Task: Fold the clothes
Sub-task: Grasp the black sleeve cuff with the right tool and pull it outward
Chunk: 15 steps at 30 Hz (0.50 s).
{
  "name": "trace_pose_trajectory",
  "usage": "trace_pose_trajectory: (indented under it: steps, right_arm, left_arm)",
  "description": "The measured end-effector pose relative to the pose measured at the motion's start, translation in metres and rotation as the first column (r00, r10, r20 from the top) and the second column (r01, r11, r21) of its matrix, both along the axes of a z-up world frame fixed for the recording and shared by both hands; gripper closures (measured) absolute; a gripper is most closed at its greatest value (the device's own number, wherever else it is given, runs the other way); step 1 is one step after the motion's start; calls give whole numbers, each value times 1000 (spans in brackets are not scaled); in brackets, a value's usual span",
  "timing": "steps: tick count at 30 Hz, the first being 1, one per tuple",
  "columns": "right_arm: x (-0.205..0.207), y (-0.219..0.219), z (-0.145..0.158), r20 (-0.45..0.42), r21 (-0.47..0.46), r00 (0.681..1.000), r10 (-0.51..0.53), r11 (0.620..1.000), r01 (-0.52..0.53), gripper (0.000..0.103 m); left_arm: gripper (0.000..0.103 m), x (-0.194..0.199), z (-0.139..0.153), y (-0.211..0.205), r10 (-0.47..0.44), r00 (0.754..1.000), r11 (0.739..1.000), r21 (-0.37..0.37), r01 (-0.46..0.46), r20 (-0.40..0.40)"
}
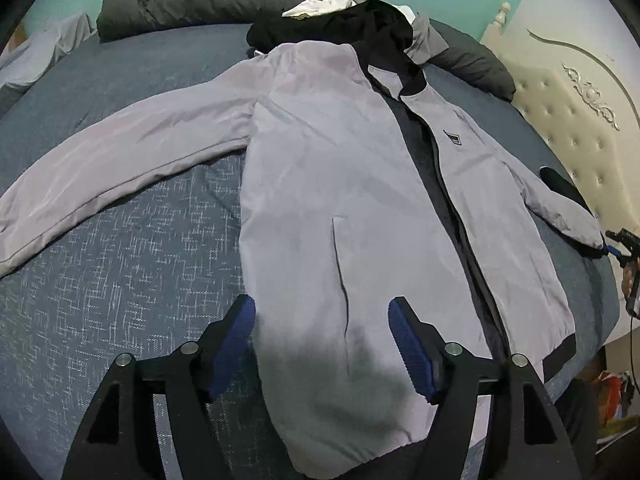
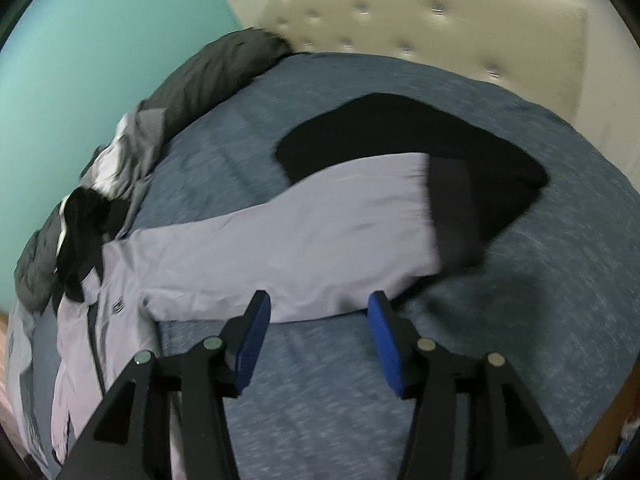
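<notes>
Jacket as landmark: smooth, slightly shiny grey shell with black collar, hem band and cuffs, spread front-up and unzipped on a bed with a blue woven cover flecked white. Left of it one sleeve stretches out flat. Behind its collar sit a dark puffy quilt and a white cloth. Small dark chest label, writing unreadable. Left hand-held gripper spread wide over the lower front panel, holding nothing. Right of the jacket, a cream tufted headboard. Right hand-held gripper spread wide at the other sleeve, empty; contact unclear.
</notes>
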State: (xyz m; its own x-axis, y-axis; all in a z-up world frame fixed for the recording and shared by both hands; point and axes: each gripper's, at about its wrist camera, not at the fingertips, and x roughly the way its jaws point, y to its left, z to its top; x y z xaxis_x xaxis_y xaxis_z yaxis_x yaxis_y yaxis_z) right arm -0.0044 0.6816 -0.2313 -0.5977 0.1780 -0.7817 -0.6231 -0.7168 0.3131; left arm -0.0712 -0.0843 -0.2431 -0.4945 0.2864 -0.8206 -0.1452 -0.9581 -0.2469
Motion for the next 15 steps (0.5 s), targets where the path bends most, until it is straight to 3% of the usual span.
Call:
trace_pose_trajectory:
  steps: [2, 15]
  right_arm:
    - [9, 11, -1, -3, 1, 1000, -27, 1000, 27, 50]
    - [30, 63, -25, -1, -88, 988, -153, 984, 153, 45]
  left_arm:
    - [19, 0, 2, 2, 7, 1000, 1000, -3, -7, -8]
    - [10, -4, 7, 9, 30, 1000, 999, -13, -30, 7]
